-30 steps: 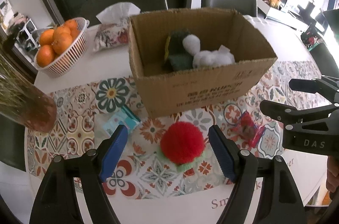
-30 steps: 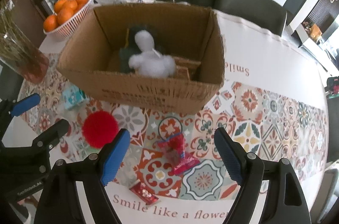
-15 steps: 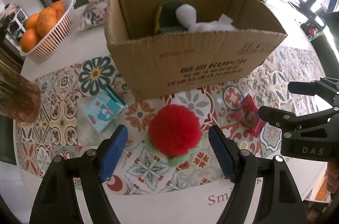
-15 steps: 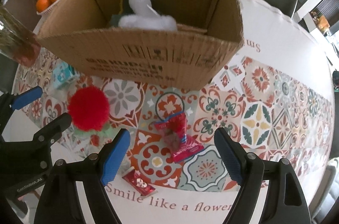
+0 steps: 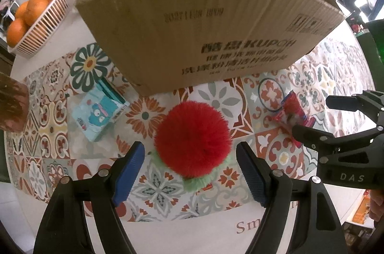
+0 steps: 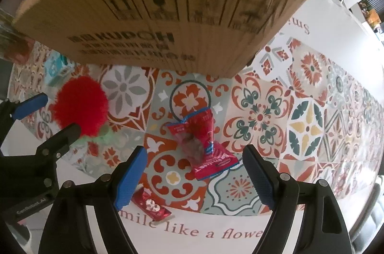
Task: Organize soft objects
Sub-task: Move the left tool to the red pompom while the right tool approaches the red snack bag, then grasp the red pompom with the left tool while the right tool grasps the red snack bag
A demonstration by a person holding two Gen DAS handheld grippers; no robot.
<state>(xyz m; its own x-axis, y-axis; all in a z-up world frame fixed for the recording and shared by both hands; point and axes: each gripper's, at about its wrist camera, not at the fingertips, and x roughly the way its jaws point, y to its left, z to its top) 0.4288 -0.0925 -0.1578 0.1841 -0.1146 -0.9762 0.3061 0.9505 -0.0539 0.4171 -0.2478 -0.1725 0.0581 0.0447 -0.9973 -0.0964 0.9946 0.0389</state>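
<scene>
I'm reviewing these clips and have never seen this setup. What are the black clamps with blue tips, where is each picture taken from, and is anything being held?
There is no robot here: a person holds a clamp-like two-finger gripper in each hand, and a fisheye camera on each looks forward along its blue-padded fingers. One picture comes from the left gripper, the other from the right gripper. Both are open and hold nothing.

On the patterned tablecloth stand a brown cardboard box and a white basket of oranges. In front of the box lie a fluffy red pompom with a green base, a light blue tissue pack and red snack packets. The left gripper's fingers flank the pompom without touching it; the right gripper's flank the snack packets.
</scene>
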